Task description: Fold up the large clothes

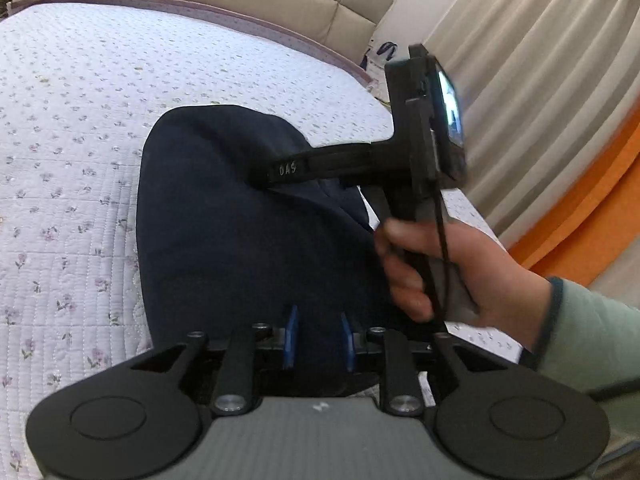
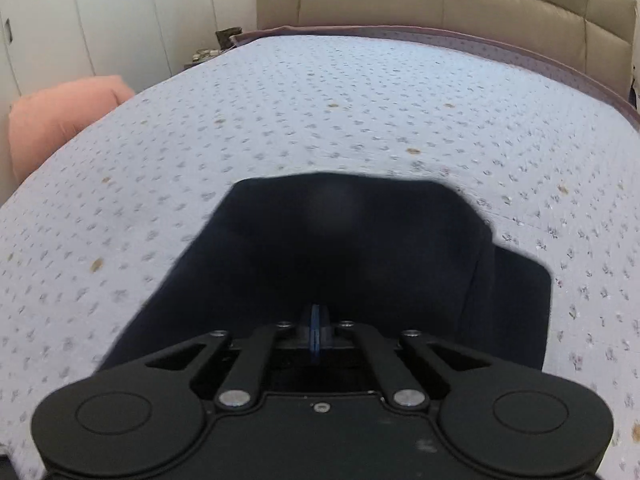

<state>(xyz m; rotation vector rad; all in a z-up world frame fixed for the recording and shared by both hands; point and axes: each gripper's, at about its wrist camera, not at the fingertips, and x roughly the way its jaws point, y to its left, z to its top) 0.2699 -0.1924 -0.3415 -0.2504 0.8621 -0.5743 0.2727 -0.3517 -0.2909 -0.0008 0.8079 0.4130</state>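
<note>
A dark navy garment [image 1: 248, 240] lies folded on a floral quilted bedspread [image 1: 68, 160]. My left gripper [image 1: 318, 338] is open, its blue pads apart just above the garment's near edge. The right gripper's body [image 1: 424, 128] reaches in from the right, its fingers low on the garment's right side, held by a hand [image 1: 448, 276]. In the right wrist view the garment [image 2: 340, 248] fills the middle and my right gripper [image 2: 316, 334] has its blue pads pressed together; whether cloth is pinched between them is hidden.
A beige padded headboard [image 2: 440, 4] stands at the far end of the bed. A pink cushion [image 2: 56, 120] lies off the left edge, by white wardrobe doors [image 2: 100, 12]. Curtains [image 1: 540, 60] and an orange surface [image 1: 592, 208] are to the right.
</note>
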